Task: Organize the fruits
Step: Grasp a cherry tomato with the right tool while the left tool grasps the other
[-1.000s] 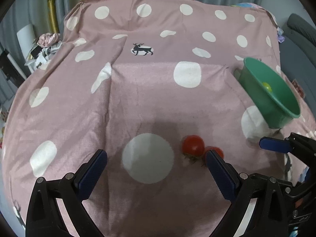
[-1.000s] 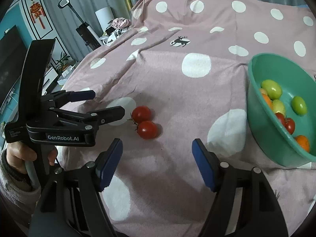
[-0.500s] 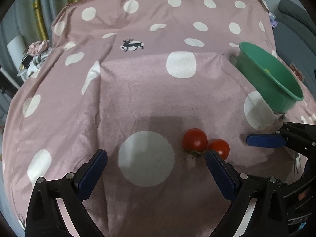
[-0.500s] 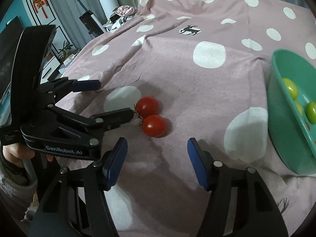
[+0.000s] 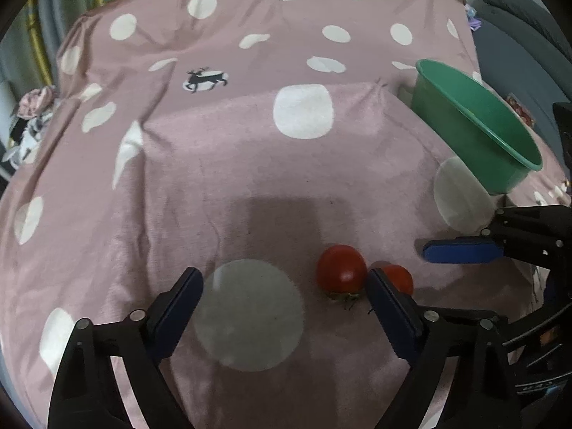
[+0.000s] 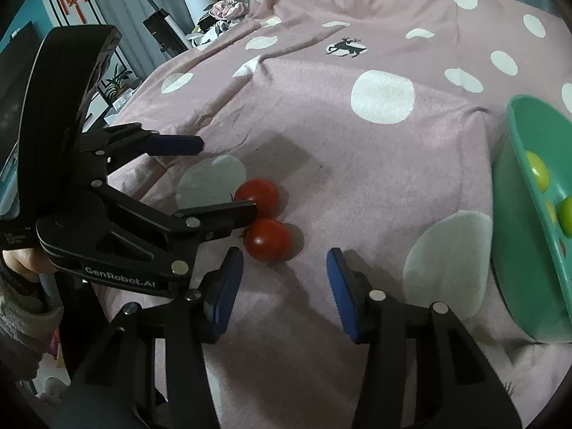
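Two tomatoes [image 6: 262, 220] lie ungripped between closing left gripper [image 6: 228, 175] (marked "GenRobot.AI") and right gripper [image 6: 284, 291] fingers.

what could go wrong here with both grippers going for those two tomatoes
The two tomatoes touch: the far tomato sits against the near tomato, so either closing gripper may nudge the other fruit away. The left gripper and right gripper crowd together and could collide.
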A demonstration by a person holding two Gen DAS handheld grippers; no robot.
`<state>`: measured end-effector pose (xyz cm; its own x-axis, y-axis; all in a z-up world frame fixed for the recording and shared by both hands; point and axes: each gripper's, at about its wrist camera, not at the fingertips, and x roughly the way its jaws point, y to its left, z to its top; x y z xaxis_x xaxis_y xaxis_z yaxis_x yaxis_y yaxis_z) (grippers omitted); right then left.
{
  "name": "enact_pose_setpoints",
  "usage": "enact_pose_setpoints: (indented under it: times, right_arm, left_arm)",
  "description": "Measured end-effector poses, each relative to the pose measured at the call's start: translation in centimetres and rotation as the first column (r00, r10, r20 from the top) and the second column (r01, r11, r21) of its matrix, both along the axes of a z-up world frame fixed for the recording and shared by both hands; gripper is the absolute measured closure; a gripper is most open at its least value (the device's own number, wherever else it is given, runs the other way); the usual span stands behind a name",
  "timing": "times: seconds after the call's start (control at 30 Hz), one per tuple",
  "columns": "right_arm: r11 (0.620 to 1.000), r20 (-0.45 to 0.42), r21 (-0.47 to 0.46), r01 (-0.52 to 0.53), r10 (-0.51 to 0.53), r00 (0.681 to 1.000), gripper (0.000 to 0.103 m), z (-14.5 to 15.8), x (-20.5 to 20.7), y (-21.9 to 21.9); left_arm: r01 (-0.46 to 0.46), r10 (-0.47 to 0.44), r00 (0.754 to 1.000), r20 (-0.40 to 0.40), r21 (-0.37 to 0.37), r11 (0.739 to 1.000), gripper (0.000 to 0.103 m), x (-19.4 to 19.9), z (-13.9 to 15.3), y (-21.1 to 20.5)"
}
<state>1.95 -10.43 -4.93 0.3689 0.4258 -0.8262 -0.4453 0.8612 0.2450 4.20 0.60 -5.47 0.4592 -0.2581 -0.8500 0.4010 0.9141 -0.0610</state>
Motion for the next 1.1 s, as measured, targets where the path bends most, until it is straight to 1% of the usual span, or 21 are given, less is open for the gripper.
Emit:
enact_pose_setpoints:
  times: [0.07, 0.13, 0.2, 0.3, 0.37, 0.43, 0.47, 0.57, 0.6, 0.7, 0.8, 0.87, 0.9, 0.93, 1.1]
  right_arm:
    - [1.0, -0.008, 0.006, -0.007, 0.007, 1.0, 0.056, -0.1, 0.2, 0.1]
    - [1.0, -0.011, 0.004, -0.014, 0.014, 1.0, 0.056, -0.1, 0.4, 0.2]
    - [1.0, -0.014, -0.005, -0.019, 0.019, 1.0, 0.057, -0.2, 0.6, 0.3]
    - [0.999, -0.033, 0.006, -0.031, 0.032, 0.999, 0.058, -0.2, 1.4, 0.3]
    - [0.999, -0.04, 0.011, -0.038, 0.039, 0.998, 0.058, -0.3, 1.8, 0.3]
    - [0.999, -0.047, 0.017, -0.051, 0.052, 0.998, 0.059, -0.4, 1.9, 0.6]
    - [0.998, -0.049, 0.018, -0.057, 0.057, 0.997, 0.059, -0.4, 2.0, 0.7]
    - [0.998, -0.049, 0.017, -0.061, 0.062, 0.997, 0.06, -0.5, 2.0, 0.9]
    - [0.998, -0.05, 0.014, -0.065, 0.066, 0.997, 0.06, -0.5, 2.0, 1.0]
    - [0.997, -0.053, 0.012, -0.071, 0.072, 0.996, 0.062, -0.6, 2.2, 1.2]
    - [0.996, -0.051, 0.011, -0.083, 0.084, 0.995, 0.068, -0.7, 2.4, 1.6]
    - [0.996, -0.048, 0.006, -0.085, 0.085, 0.995, 0.074, -0.7, 2.4, 1.7]
    - [0.996, -0.047, 0.007, -0.085, 0.085, 0.995, 0.074, -0.8, 2.5, 1.7]
    - [0.996, -0.045, 0.009, -0.084, 0.085, 0.995, 0.074, -0.8, 2.5, 1.7]
    - [0.997, -0.033, 0.027, -0.067, 0.068, 0.997, 0.074, -0.9, 2.2, 1.2]
  left_arm:
    - [0.011, -0.011, 1.0, -0.011, -0.004, 1.0, 0.015, 0.3, -0.2, -0.2]
    - [0.023, -0.024, 0.999, -0.029, -0.011, 1.0, 0.022, 0.6, -0.4, -0.3]
    - [0.036, -0.038, 0.998, -0.055, -0.034, 0.999, 0.028, 1.1, -0.6, -0.4]
    - [0.043, -0.047, 0.996, -0.074, -0.062, 0.997, 0.028, 1.7, -0.7, -0.3]
    - [0.043, -0.048, 0.996, -0.077, -0.068, 0.997, 0.033, 1.9, -0.7, -0.2]
    - [0.053, -0.059, 0.995, -0.079, -0.077, 0.996, 0.044, 1.9, -0.6, -0.2]
    - [0.061, -0.068, 0.995, -0.078, -0.078, 0.995, 0.047, 1.9, -0.6, -0.4]
    - [0.079, -0.083, 0.994, -0.07, -0.056, 0.995, 0.051, 1.8, -0.6, -0.8]
    - [0.08, -0.084, 0.994, -0.07, -0.055, 0.995, 0.053, 1.7, -0.6, -0.8]
    - [0.081, -0.085, 0.994, -0.069, -0.055, 0.995, 0.056, 1.8, -0.6, -0.7]
    - [0.074, -0.077, 0.995, -0.065, -0.054, 0.996, 0.062, 1.9, -0.6, -0.7]
    - [0.074, -0.077, 0.995, -0.063, -0.048, 0.996, 0.065, 1.9, -0.6, -0.8]
    - [0.073, -0.076, 0.995, -0.06, -0.044, 0.996, 0.069, 1.9, -0.6, -0.9]
    - [0.072, -0.073, 0.996, -0.054, -0.035, 0.997, 0.07, 1.9, -0.6, -0.9]
    - [0.049, -0.052, 0.997, -0.056, -0.049, 0.998, 0.07, 2.0, -0.6, -0.8]
